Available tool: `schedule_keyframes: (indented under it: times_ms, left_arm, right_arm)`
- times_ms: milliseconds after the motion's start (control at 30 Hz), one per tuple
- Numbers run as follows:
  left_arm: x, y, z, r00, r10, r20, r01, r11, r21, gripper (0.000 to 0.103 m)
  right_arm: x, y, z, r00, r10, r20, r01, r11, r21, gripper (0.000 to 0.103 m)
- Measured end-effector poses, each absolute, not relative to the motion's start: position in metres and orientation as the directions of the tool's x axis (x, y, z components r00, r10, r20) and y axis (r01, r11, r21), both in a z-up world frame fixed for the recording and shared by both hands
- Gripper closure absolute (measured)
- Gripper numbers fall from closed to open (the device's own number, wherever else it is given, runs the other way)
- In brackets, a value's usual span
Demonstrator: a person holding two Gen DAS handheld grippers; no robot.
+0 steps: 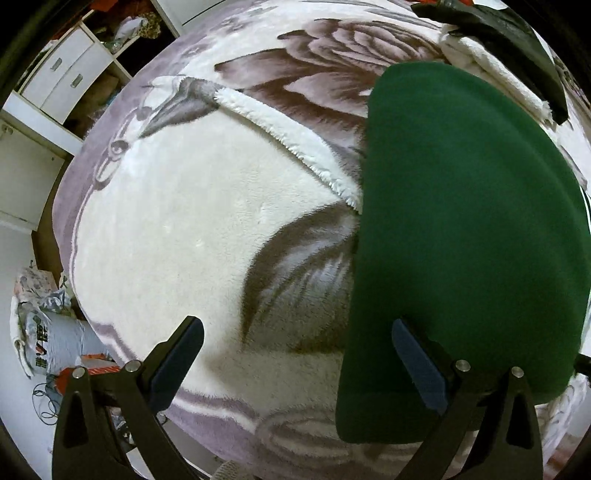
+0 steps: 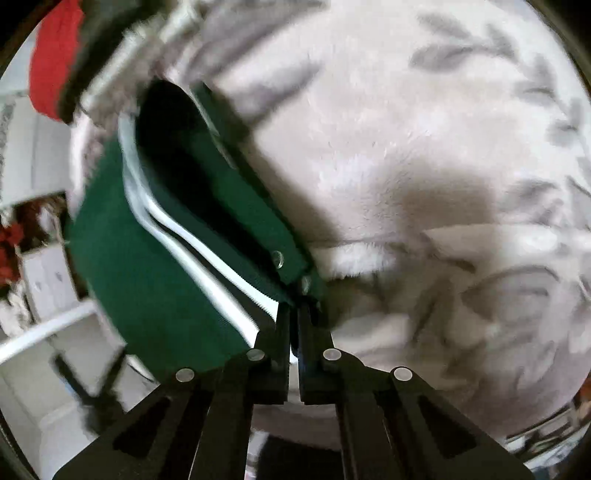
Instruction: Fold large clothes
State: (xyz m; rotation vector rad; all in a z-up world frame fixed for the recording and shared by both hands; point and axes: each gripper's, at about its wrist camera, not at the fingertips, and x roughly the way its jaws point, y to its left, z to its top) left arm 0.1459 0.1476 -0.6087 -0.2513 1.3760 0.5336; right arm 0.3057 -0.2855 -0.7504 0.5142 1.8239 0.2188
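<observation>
Bedroom in a home.
Plush cream-and-mauve bird-print blanket over bed; white drawer cabinet; cluttered open shelves.

Bed cover: plush swan-print blanket
Left side: white drawer unit, open shelves
Floor: pale, cluttered with bags

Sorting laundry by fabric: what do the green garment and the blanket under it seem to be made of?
Green garment: looks like a matte, fine-napped knit or fleece, with ribbed edging and white stripes; the right tool is shut on that edge, beside snap buttons. Blanket: plush, probably synthetic fleece, its fuzzy pile and shaggy edge showing, printed with a grey feather pattern.
</observation>
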Motion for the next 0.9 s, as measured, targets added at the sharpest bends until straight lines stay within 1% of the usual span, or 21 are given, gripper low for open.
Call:
schedule_keyframes:
  times_ms: [67, 133, 167, 200, 267, 300, 333, 400, 467, 533, 567, 600, 667, 733, 767, 833, 900]
  left_arm:
    - [0.145, 0.149, -0.607, 0.099, 0.217, -0.971, -0.495, 0.857, 0.141, 0.000]
    - [0.141, 0.153, -0.604, 0.112, 0.198, -0.974, -0.497, 0.860, 0.117, 0.000]
    - [0.139, 0.156, -0.604, 0.125, 0.174, -0.977, -0.504, 0.859, 0.088, 0.000]
    - [0.135, 0.162, -0.603, 0.156, 0.121, -0.980, -0.516, 0.856, 0.024, 0.000]
    - [0.134, 0.172, -0.605, 0.205, 0.037, -0.978, -0.535, 0.841, -0.080, 0.000]
    - [0.134, 0.180, -0.610, 0.243, -0.040, -0.969, -0.545, 0.821, -0.170, 0.000]
    - [0.135, 0.185, -0.614, 0.269, -0.098, -0.958, -0.550, 0.801, -0.237, 0.000]
    - [0.138, 0.193, -0.623, 0.336, -0.202, -0.920, -0.549, 0.752, -0.365, 0.000]
    - [0.148, 0.198, -0.635, 0.389, -0.295, -0.872, -0.527, 0.705, -0.474, 0.000]
    - [0.160, 0.202, -0.652, 0.444, -0.413, -0.795, -0.481, 0.639, -0.601, 0.000]
    - [0.165, 0.203, -0.660, 0.457, -0.455, -0.764, -0.468, 0.608, -0.642, 0.000]
    - [0.170, 0.203, -0.667, 0.469, -0.496, -0.731, -0.456, 0.573, -0.681, 0.000]
    - [0.180, 0.203, -0.676, 0.490, -0.555, -0.672, -0.430, 0.517, -0.741, 0.000]
    - [0.192, 0.198, -0.684, 0.498, -0.595, -0.631, -0.402, 0.486, -0.776, 0.000]
    - [0.197, 0.197, -0.685, 0.499, -0.603, -0.622, -0.390, 0.485, -0.783, 0.000]
    - [0.207, 0.194, -0.685, 0.497, -0.604, -0.622, -0.375, 0.498, -0.782, 0.000]
    - [0.214, 0.195, -0.685, 0.503, -0.603, -0.619, -0.365, 0.501, -0.785, 0.000]
  right_arm:
    - [0.311, -0.269, -0.764, -0.260, 0.440, -0.860, 0.210, 0.895, 0.394, 0.099]
    - [0.315, -0.258, -0.757, -0.283, 0.412, -0.866, 0.114, 0.911, 0.396, 0.097]
    - [0.318, -0.254, -0.750, -0.287, 0.399, -0.871, 0.072, 0.915, 0.396, 0.095]
    - [0.321, -0.255, -0.742, -0.287, 0.405, -0.868, 0.056, 0.912, 0.407, 0.090]
    - [0.328, -0.259, -0.727, -0.260, 0.452, -0.853, 0.048, 0.889, 0.456, 0.051]
    - [0.334, -0.261, -0.720, -0.231, 0.486, -0.843, 0.045, 0.871, 0.490, 0.022]
    - [0.338, -0.263, -0.717, -0.205, 0.520, -0.829, 0.040, 0.851, 0.524, 0.019]
    - [0.351, -0.255, -0.721, -0.186, 0.601, -0.777, 0.014, 0.793, 0.610, 0.018]
    - [0.365, -0.241, -0.744, -0.215, 0.657, -0.723, 0.010, 0.741, 0.671, 0.017]
    - [0.370, -0.236, -0.767, -0.247, 0.687, -0.683, 0.018, 0.708, 0.706, 0.015]
    - [0.378, -0.231, -0.783, -0.270, 0.706, -0.655, 0.022, 0.684, 0.729, 0.014]
    - [0.382, -0.227, -0.794, -0.291, 0.718, -0.633, 0.031, 0.668, 0.743, 0.009]
    - [0.385, -0.219, -0.815, -0.340, 0.746, -0.572, 0.044, 0.620, 0.783, 0.009]
    - [0.389, -0.205, -0.838, -0.393, 0.782, -0.485, 0.086, 0.556, 0.827, 0.008]
    - [0.388, -0.201, -0.843, -0.412, 0.793, -0.449, 0.105, 0.531, 0.841, 0.007]
    - [0.388, -0.188, -0.849, -0.438, 0.802, -0.406, 0.114, 0.498, 0.860, 0.007]
    - [0.388, -0.173, -0.854, -0.470, 0.789, -0.395, 0.109, 0.496, 0.861, 0.007]
